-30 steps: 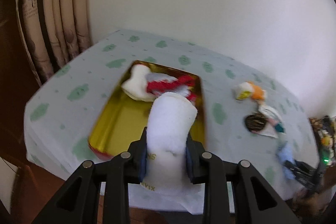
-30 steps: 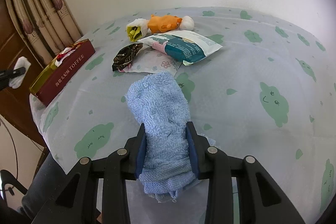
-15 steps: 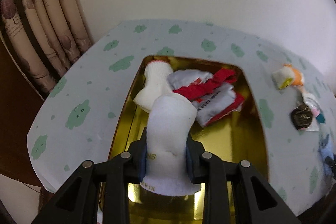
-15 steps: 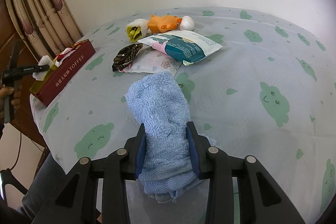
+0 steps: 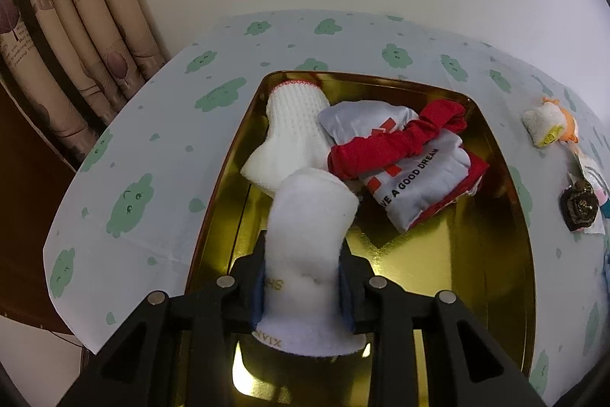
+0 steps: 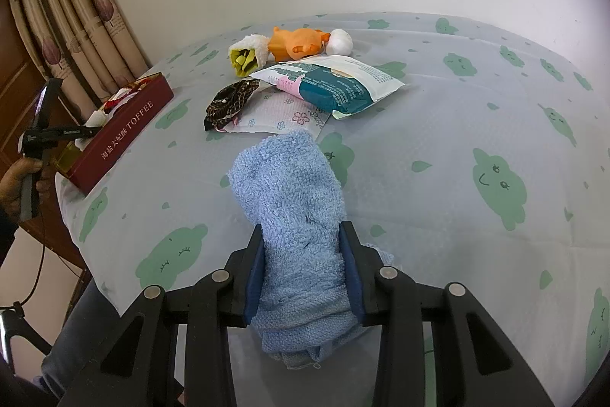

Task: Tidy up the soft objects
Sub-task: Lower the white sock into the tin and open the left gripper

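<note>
While jaws clamp white sock [image 5: 305, 246] over gold tin [image 5: 492, 254], blue towel [image 6: 293, 216] clamped, lower ends hidden.

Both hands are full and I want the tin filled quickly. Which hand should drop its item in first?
Left. The left hand-held gripper holds the white sock right above the tin; the right hand-held gripper, gripping the blue towel, is well away from it.

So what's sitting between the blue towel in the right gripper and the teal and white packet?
In the right wrist view, a floral-printed white pouch lies flat between the blue towel and the teal and white packet, partly tucked under the packet.
</note>
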`<state>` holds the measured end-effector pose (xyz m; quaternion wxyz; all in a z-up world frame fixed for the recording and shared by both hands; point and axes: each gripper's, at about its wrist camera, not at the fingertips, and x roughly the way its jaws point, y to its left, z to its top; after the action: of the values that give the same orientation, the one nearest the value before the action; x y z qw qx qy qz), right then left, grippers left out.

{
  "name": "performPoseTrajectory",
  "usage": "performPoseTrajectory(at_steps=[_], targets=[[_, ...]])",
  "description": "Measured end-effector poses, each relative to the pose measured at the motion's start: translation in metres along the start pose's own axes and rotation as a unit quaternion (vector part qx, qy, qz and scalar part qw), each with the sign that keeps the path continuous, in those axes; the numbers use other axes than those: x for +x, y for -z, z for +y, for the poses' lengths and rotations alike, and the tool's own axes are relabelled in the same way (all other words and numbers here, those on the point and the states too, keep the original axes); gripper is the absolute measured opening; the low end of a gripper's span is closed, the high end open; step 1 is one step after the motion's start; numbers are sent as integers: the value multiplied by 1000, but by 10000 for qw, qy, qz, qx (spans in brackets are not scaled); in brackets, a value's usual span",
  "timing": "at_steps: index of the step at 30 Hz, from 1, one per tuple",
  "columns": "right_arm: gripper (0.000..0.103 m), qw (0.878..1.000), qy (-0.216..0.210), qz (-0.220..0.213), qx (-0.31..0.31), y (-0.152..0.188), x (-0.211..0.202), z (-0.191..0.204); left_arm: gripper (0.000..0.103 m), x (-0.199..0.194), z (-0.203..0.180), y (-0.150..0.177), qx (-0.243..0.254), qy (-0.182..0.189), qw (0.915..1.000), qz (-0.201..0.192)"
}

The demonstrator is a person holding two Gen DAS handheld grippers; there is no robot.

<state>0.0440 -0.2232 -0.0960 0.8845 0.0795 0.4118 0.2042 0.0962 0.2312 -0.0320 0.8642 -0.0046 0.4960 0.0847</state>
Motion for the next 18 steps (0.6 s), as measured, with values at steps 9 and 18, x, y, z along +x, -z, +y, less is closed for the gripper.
performPoseTrajectory(at_steps=[9, 18], targets=[[35, 10000, 4, 0, -1, 0, 0, 0, 43, 3, -7, -4, 236, -271, 9993, 73], [36, 10000, 24, -7, -17, 0, 0, 0, 50, -7, -20, -2, 689, -704, 9950, -134]])
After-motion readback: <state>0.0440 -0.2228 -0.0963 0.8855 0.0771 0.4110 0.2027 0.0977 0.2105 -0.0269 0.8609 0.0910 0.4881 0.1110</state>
